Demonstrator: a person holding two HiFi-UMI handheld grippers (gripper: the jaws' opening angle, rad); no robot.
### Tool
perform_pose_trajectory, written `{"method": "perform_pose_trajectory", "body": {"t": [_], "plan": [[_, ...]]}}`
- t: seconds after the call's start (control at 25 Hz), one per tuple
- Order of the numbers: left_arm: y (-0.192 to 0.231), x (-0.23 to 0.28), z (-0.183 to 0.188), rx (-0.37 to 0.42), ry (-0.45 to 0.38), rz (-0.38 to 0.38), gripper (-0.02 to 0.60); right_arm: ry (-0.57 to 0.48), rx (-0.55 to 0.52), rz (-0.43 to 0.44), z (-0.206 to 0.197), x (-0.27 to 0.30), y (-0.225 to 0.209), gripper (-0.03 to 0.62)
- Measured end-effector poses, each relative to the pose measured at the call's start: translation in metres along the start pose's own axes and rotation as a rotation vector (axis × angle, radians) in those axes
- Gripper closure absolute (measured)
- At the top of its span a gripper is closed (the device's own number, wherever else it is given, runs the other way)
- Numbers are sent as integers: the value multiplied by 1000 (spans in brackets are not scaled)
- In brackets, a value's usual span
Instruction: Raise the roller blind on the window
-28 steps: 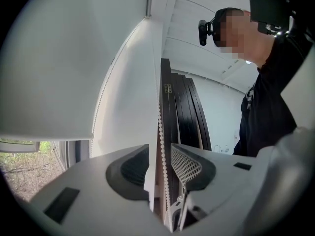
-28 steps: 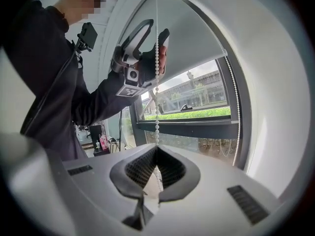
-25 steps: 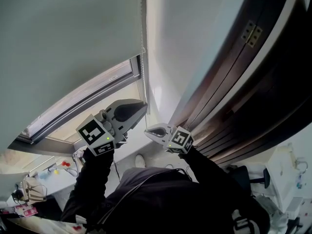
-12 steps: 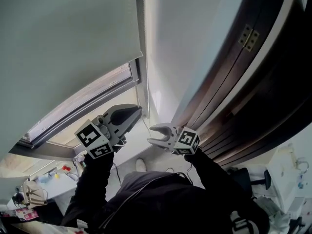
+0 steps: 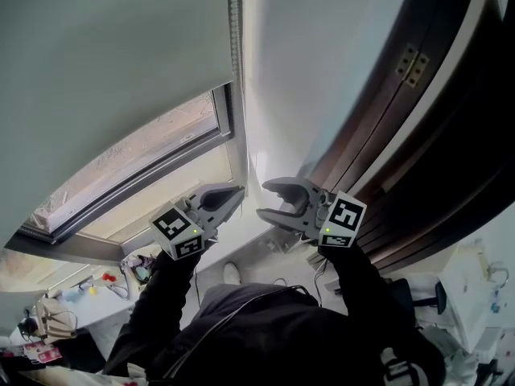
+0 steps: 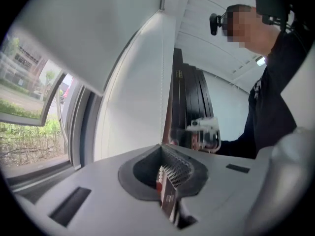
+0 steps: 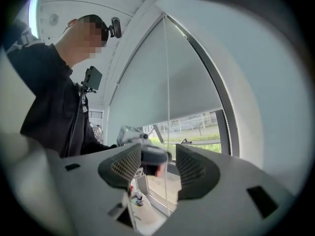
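**A:** Closest to us, the left gripper (image 5: 237,191) has its jaws clamped tight on the bead chain (image 5: 234,47). In its own view the chain (image 6: 161,82) runs straight down into the closed tips.

**B:** So that is the only grip on the chain. If it slips, the pull is lost, and I'd guess the blind could sag back down.

**A:** Just beside it is the right gripper (image 5: 267,199). Its jaws have just been opening and now stand wide. In the right gripper view the chain (image 7: 165,82) passes through the gap between the pads, touching neither.

**B:** That's the other risk. If the right one closes off line, the pads shut on air. If the chain swings sideways first, it leaves the gap altogether. I can make out only one strand, and taking a return strand by mistake would drive the blind the wrong way.

**A:** Further out, the roller blind (image 5: 113,55) is partly up. Its bottom edge sits above a strip of bare glass, with the window frame (image 5: 228,123) showing below it.

**B:** There's plenty left to raise. The chain runs close along the blind's edge, so a pull angled away from the wall could make it skip at the top. That end is out of sight.

**A:** Off to the right there are dark wooden panels (image 5: 418,151), well apart from the chain.
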State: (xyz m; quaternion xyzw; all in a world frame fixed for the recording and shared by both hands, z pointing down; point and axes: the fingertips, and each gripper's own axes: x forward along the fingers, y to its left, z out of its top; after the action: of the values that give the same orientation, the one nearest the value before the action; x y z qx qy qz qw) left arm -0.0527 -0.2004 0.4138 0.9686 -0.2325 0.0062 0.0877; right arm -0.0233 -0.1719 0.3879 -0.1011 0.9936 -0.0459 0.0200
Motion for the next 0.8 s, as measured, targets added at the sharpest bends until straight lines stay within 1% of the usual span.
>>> {"method": "perform_pose_trajectory", "body": {"t": [0.16,0.28,0.4,0.48,0.6,0.68,0.8], "plan": [[2,11,-87,-65,131,10,574,-30,3,-14,25,-1,-1,376],[-10,12,-163,-130,217,-26,574,-59,27,-22,41,0,-2,376],[-27,12,-215,-174,273,-49,574,-67,16,-33,53,1,-5,376],[-32,12,-239,-186,300,-51,574,-64,0,-24,61,4,-5,376],[-36,6,-270,-202,352,-47,574,-51,-15,-5,68,9,0,398],[-35,3,-279,-207,365,-41,574,-40,-21,0,71,14,0,424],[-32,-1,-282,-215,353,-28,575,-34,-23,0,74,22,-4,422]]}}
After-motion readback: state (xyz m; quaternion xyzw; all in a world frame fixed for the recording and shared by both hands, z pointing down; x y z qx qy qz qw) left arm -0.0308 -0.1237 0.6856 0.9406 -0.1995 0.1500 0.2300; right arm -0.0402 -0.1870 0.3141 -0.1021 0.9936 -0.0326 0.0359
